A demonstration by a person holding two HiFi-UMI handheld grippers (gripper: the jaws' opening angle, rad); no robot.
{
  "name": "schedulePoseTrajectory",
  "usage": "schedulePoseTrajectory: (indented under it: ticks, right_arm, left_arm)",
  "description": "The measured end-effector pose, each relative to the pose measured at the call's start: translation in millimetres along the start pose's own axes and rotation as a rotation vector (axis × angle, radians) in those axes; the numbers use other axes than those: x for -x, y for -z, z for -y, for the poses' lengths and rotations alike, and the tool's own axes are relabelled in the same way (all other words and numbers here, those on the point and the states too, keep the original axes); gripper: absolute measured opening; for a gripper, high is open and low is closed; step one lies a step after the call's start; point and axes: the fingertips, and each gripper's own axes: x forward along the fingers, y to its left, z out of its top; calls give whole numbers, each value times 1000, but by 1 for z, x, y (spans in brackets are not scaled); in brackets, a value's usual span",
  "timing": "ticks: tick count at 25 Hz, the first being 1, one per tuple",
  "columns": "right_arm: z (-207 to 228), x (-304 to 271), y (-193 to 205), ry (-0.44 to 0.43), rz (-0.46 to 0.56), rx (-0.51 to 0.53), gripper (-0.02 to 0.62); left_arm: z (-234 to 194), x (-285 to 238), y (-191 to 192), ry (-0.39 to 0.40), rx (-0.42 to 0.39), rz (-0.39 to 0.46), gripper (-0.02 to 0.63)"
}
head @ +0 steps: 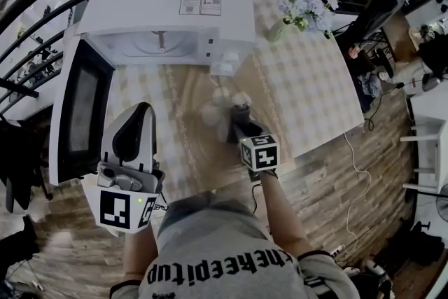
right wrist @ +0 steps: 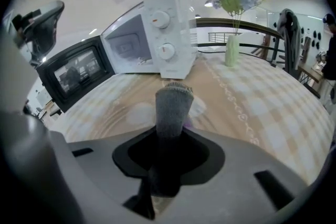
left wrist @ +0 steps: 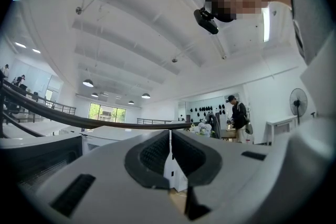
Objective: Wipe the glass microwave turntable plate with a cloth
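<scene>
The clear glass turntable plate (head: 198, 150) lies flat on the checked table in front of the microwave; in the right gripper view it shows as faint rings (right wrist: 123, 113). My right gripper (head: 241, 124) is shut on a grey cloth (head: 240, 110), which sticks out past the jaws (right wrist: 170, 107) over the plate's far right part. Whether the cloth touches the glass cannot be told. My left gripper (head: 138, 124) is held up at the left, tilted toward the ceiling, its jaws shut (left wrist: 170, 152) with nothing between them.
The white microwave (head: 168, 10) stands at the back, its door (head: 80, 108) swung open to the left, close beside my left gripper. A vase of pale flowers (head: 304, 10) stands at the back right. The table edge (head: 329, 136) runs along the right.
</scene>
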Motion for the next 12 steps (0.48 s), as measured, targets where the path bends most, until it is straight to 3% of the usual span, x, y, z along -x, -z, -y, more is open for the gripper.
schedulePoseTrajectory:
  ticks: [7,12]
  right_arm:
    - [57,19,11,116,6,-75,107]
    - [72,27,15,161,4,-80,107]
  left_arm:
    - [6,3,-1,9,0,3,14]
    - [7,6,-6,7,-2,8,14]
